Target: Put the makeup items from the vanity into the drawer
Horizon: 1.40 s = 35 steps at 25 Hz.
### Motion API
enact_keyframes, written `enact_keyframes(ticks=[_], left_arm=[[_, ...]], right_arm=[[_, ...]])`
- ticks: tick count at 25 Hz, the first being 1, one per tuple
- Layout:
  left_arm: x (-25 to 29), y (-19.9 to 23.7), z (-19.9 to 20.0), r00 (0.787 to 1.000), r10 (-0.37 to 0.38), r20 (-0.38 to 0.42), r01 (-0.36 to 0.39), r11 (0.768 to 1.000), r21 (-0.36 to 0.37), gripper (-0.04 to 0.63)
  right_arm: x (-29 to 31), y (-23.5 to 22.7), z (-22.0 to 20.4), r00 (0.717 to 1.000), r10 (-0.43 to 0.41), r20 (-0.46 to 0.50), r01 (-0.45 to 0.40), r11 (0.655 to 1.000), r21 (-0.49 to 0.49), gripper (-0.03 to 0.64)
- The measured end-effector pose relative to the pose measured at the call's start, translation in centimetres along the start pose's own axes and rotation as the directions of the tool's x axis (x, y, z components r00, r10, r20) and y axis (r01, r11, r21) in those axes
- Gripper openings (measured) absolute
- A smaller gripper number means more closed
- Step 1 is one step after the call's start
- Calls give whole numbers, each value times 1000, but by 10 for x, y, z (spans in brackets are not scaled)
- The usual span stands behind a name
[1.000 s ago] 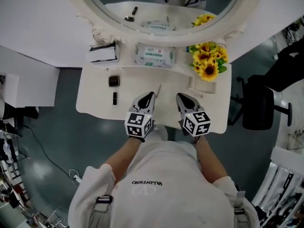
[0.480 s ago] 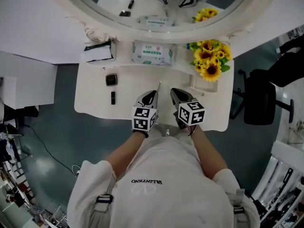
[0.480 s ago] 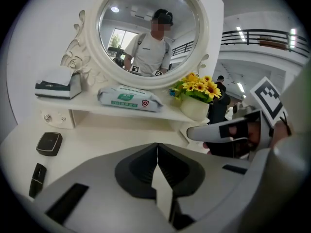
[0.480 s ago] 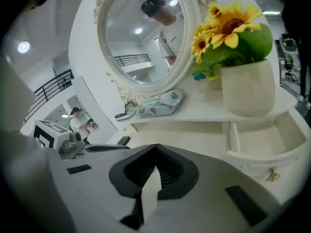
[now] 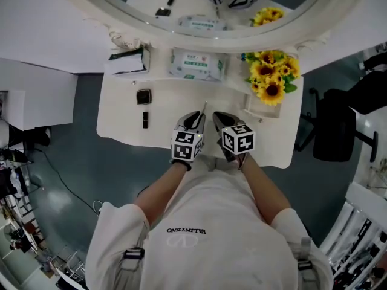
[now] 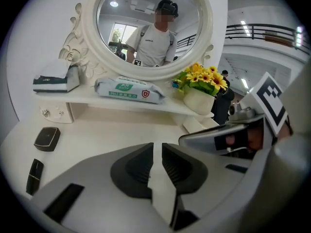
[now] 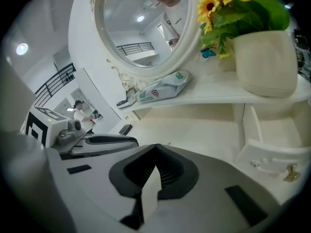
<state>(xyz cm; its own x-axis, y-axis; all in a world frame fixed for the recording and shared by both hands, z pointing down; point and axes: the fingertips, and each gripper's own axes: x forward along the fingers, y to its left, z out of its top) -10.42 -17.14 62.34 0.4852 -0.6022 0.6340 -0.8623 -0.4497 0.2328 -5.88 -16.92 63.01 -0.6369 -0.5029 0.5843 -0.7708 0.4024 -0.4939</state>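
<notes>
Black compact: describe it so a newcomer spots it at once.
Below the round mirror, go to the vanity, left side. The compact lies flat there, in front of the shelf. It is square, unlike the slim black stick nearer the front edge.

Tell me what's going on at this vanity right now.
A person stands at a white vanity with a gripper in each hand, both low over its front edge. The left gripper has just been opening its jaws a slit, with nothing between them. The right gripper is shut and empty. The black compact, the black tube and a thin stick lie untouched on the top. The small drawer at the right stands open.
</notes>
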Motion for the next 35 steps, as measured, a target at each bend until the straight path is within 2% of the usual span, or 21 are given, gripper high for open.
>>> enact_keyframes(ticks=[5,10,14,17,19,26,35], left_arm=[[11,1,-8,999,-5,-36,5,1000,-11,89],[21,2,-18,998,15,-67,-17,1000,-23,191],[28,5,-22,996,37,-85,-38,999,-2,273],[33,6,-27,993,40,-112,-42,999,-10,354],[36,5,-31,991,33,-132,-35,999,-20,377],[41,6,-40,986,41,-164,-47,998,-33,382],[48,10,-39,982,71,-176,-70,997,6,382]], right_arm=[[4,-6,0,1000,-3,-6,3,1000,6,12],[6,-9,-5,1000,-1,-16,1,1000,2,12],[7,-15,-11,1000,-9,-25,9,1000,8,12],[7,-21,-12,999,-22,-25,23,1000,16,12],[6,-24,-11,999,-36,-25,36,999,16,12],[6,-34,-22,996,-57,-65,58,998,17,12],[8,-46,-31,990,-99,-99,102,994,32,12]])
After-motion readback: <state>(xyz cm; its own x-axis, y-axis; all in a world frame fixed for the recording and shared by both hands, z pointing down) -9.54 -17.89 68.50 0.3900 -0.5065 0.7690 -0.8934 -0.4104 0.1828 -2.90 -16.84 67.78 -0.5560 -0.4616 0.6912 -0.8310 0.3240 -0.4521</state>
